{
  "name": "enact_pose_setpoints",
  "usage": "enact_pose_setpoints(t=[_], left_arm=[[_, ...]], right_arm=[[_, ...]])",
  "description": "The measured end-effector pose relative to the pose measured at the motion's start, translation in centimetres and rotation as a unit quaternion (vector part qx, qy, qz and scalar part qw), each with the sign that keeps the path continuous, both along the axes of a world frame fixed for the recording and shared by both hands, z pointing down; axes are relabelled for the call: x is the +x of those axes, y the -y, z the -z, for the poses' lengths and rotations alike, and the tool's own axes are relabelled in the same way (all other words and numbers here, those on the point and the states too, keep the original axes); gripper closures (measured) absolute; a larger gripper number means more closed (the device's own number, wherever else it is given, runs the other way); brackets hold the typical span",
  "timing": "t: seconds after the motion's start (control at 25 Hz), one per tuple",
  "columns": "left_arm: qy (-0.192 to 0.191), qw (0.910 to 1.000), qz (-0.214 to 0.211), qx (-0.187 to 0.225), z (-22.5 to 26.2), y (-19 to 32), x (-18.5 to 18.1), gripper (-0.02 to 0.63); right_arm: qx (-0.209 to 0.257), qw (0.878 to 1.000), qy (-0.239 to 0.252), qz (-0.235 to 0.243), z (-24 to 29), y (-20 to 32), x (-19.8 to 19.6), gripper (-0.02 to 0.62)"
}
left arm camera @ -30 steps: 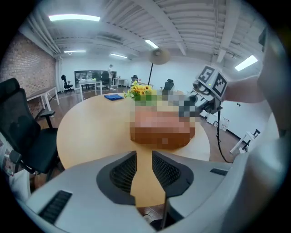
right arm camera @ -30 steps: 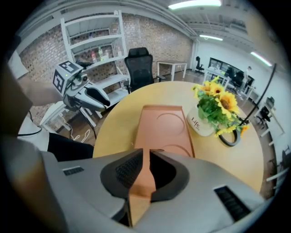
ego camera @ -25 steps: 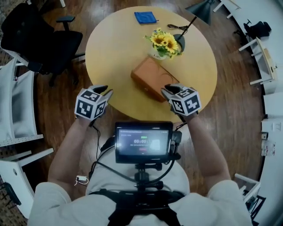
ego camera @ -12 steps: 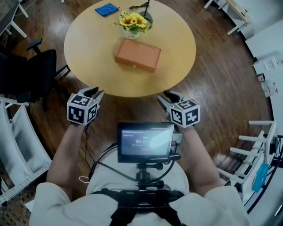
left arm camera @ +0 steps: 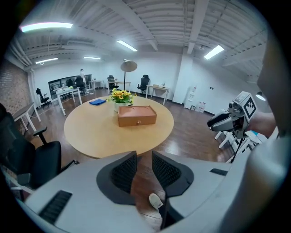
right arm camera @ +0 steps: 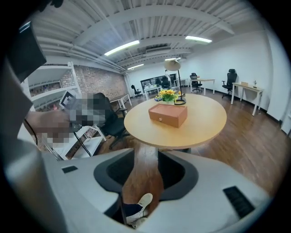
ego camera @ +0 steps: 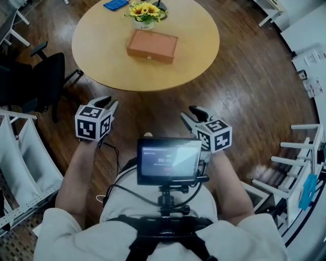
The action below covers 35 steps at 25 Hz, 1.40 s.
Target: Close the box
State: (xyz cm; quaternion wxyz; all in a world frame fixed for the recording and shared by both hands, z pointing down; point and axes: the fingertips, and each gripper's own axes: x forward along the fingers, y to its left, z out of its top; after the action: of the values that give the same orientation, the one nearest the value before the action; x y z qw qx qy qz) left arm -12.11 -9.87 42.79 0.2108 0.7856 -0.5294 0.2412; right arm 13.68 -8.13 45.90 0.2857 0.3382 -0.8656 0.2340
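The brown box (ego camera: 152,46) lies on the round wooden table (ego camera: 102,56) with its lid down; it also shows as the box (left arm camera: 137,115) and the box (right arm camera: 168,114) in the two gripper views. Both grippers hang over the wooden floor, well short of the table's near edge. My left gripper (ego camera: 106,103) stands slightly open, its narrow gap (left arm camera: 144,159) empty. My right gripper (ego camera: 189,113) is open; its jaws have just been opening and nothing lies between them (right arm camera: 146,157).
A vase of sunflowers (ego camera: 144,12) and a blue cloth (ego camera: 116,4) sit behind the box. A black office chair (ego camera: 46,76) and white shelving (ego camera: 20,153) stand at the left. A monitor (ego camera: 170,160) hangs on the chest rig. White furniture lines the right wall.
Both grippers have drawn back from the table and off the box, which now lies farther away. The right jaws stand wider than before.
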Motion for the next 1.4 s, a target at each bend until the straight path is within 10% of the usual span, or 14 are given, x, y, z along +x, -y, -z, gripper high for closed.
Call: enact_pose_setpoints(t=[0.52,1.4], left_arm=[[0.011,0.9996,0.013,-0.023,0.3,-13.9,3.4,0.501],[-0.03,0.9991,-0.025,-0.019,-0.4,-23.2,-3.8,0.5]], right_arm=[[0.001,0.999,0.046,-0.028,0.5,-12.4,3.5,0.426],[0.003,0.996,-0.002,-0.088,2.2,-24.3,-1.9,0.426]])
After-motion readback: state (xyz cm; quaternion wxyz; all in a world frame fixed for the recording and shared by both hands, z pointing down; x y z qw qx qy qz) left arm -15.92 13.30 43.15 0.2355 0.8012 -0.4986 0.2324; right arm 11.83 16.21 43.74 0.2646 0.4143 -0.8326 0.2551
